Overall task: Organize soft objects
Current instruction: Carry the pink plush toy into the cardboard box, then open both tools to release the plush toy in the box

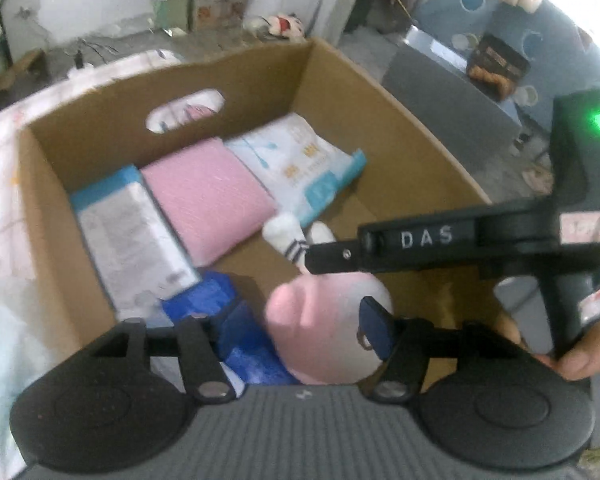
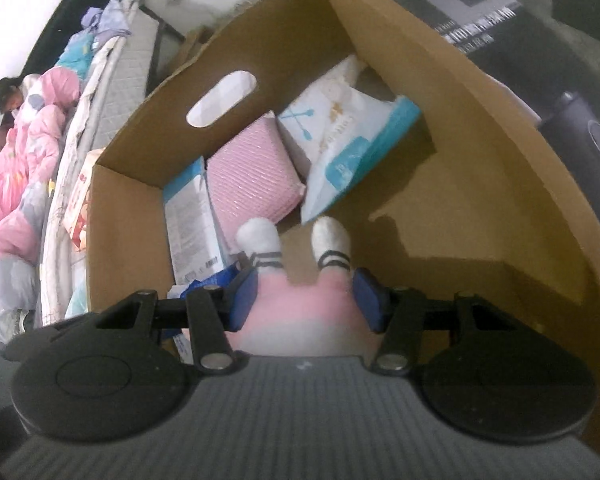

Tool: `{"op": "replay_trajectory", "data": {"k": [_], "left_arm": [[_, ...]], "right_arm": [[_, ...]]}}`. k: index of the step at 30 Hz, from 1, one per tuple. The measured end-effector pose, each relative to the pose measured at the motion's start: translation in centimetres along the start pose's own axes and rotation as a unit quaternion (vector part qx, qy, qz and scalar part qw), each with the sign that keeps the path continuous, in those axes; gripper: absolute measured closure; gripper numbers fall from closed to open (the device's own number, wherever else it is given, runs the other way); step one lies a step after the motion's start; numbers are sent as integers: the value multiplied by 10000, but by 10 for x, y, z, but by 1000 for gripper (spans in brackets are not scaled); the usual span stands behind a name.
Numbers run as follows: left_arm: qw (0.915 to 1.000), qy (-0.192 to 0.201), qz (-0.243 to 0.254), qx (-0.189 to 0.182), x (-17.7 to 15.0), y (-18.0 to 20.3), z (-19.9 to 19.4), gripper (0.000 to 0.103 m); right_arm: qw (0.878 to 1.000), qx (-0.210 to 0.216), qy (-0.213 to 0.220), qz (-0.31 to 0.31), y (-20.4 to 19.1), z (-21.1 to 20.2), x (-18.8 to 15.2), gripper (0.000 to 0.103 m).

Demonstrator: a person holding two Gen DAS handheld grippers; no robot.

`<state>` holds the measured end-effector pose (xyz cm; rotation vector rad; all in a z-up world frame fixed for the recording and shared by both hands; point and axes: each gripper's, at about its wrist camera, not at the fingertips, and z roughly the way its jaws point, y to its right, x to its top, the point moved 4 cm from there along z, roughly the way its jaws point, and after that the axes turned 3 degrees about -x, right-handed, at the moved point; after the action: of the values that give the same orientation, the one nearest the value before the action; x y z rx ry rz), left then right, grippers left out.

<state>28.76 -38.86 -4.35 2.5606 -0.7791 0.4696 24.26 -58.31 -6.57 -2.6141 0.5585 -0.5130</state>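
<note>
A pink and white plush toy [image 1: 324, 332] hangs low inside an open cardboard box [image 1: 340, 92]. My left gripper [image 1: 304, 324] has its blue pads against the toy's head end. My right gripper [image 2: 306, 300] is shut on the toy's pink body [image 2: 300, 304], and the white feet in striped socks [image 2: 332, 240] stick out ahead over the box floor. In the left wrist view the right gripper's black finger [image 1: 340, 256] crosses above the toy. At the back of the box lie a pink cushion [image 1: 208, 192], a white and blue wipes pack [image 1: 300, 160] and a blue-edged pack [image 1: 132, 236].
A crumpled blue bag [image 1: 204, 300] lies at the box's near left. The box floor [image 2: 440, 240] is bare on the right. A bed with pink floral bedding [image 2: 20, 160] runs along the left. Grey and blue furniture [image 1: 440, 92] stands right of the box. A hand [image 1: 580, 356] holds the right gripper.
</note>
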Motion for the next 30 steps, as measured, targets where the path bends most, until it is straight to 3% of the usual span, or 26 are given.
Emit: {"op": "replay_trajectory", "data": {"k": [6, 15, 22, 26, 30], "left_arm": [[9987, 454, 33, 249, -3, -7, -41, 29], [9918, 1157, 194, 503, -27, -19, -109, 19], [9830, 1740, 4, 585, -75, -46, -170, 16], [9770, 1984, -383, 680, -116, -72, -202, 16], [9673, 2196, -706, 1052, -160, -97, -229, 15]], "right_arm": [[9988, 380, 185, 231, -10, -1, 10, 50], [9935, 760, 670, 515, -5, -56, 9, 48], [9883, 962, 1123, 374, -20, -100, -25, 47], [9839, 1127, 1387, 37, -49, -119, -56, 41], [9793, 1292, 1479, -493, -91, -121, -89, 38]]}}
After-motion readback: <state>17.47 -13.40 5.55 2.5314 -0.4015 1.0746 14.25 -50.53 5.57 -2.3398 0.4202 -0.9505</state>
